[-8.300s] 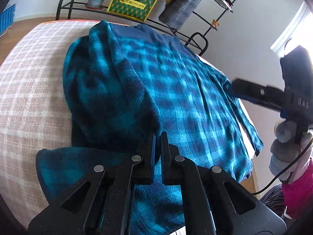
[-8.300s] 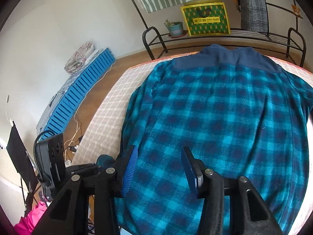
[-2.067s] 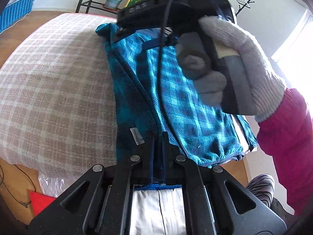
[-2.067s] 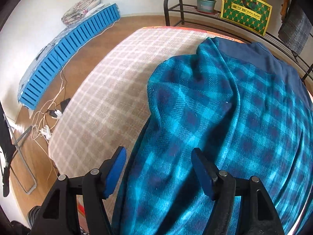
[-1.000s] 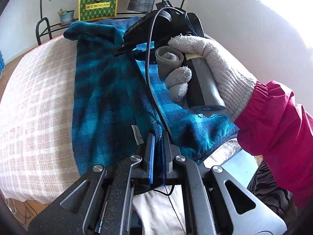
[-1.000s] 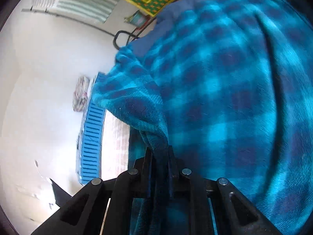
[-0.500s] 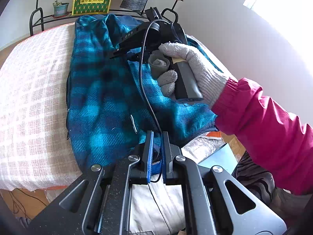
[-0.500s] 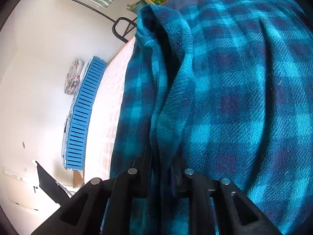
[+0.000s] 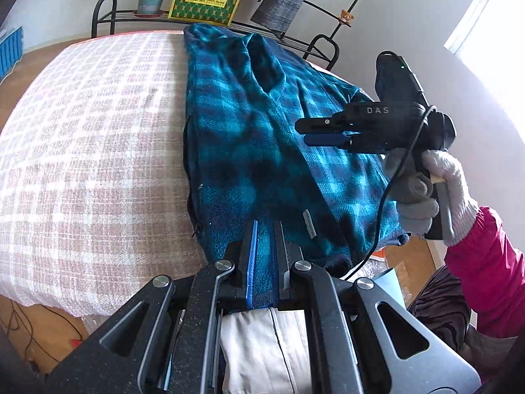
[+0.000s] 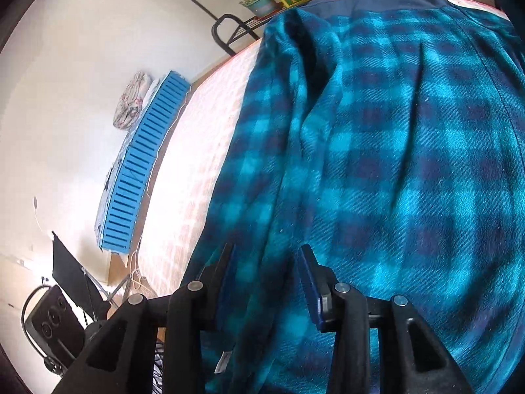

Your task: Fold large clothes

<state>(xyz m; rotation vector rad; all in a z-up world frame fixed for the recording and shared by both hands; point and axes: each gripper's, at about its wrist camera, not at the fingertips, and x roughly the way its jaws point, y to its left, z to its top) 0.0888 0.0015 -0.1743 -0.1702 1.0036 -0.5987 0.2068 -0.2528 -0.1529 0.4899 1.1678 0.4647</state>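
Note:
A teal and navy plaid fleece shirt [image 9: 262, 124] lies on the checked bedcover [image 9: 92, 138], its left side folded over the middle, collar at the far end. It fills the right wrist view [image 10: 393, 164]. My left gripper [image 9: 264, 239] is at the shirt's near hem with its jaws slightly parted, the hem lying between them. My right gripper [image 10: 267, 269] is open and hovers just above the folded edge; it shows in the left wrist view [image 9: 308, 131], held by a gloved hand over the shirt's right half.
A black metal rack [image 9: 137, 16] with a green box [image 9: 206, 0] and a potted plant [image 9: 149, 1] stands behind the bed. A blue slatted panel [image 10: 141, 164] lies on the floor at the left. Cables lie on the floor below the bed's near edge.
My right gripper let go of the folded shirt edge, opened and drew back to the right. My left gripper's jaws parted at the hem. The folded side now lies flat.

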